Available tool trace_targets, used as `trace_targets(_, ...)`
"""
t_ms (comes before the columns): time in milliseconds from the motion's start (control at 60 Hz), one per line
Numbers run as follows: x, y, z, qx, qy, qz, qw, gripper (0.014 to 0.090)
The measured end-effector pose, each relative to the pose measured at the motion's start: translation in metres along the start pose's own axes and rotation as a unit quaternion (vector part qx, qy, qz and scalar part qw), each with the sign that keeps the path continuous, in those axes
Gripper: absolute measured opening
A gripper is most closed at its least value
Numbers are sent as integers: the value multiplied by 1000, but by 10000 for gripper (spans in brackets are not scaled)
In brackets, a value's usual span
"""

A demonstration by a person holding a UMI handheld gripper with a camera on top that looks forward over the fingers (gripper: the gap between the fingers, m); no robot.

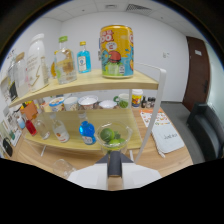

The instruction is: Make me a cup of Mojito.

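Two limes (pixel 110 135) just ahead of tool (pixel 114 165)

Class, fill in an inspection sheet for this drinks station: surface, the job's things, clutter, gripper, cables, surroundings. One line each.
Surface: wooden table bearing a two-tier wooden shelf.
Job's things: clear glass with limes just ahead of the gripper; clear bottles and a colourful can on the top tier.
Clutter: row of small cups on the lower tier; blue bottle; printed sheets on the table.
Gripper: gripper low before the glass, holding nothing.
Cables: nothing seen.
Surroundings: white walls, brown door, dark chair.
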Motion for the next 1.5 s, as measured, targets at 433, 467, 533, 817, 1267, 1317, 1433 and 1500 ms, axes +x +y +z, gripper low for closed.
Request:
trace_targets(433,-60,61,-30,-5,33,-53,998,157)
trace_targets(467,-61,59,-31,1,42,-75,996,157)
trace_targets(533,-63,52,-32,14,64,-133,989,156)
trace_targets(817,-70,8,-28,72,154,-449,877,155)
trace_targets(1267,-93,-4,-15,107,168,-758,621,155)
trace_targets(1317,-97,-3,-16,112,167,-780,592,155)
trace_targets(1433,-107,-6,-15,127,161,-807,554,155)
trace_targets(1500,-111,-5,-17,132,156,-810,550,156)
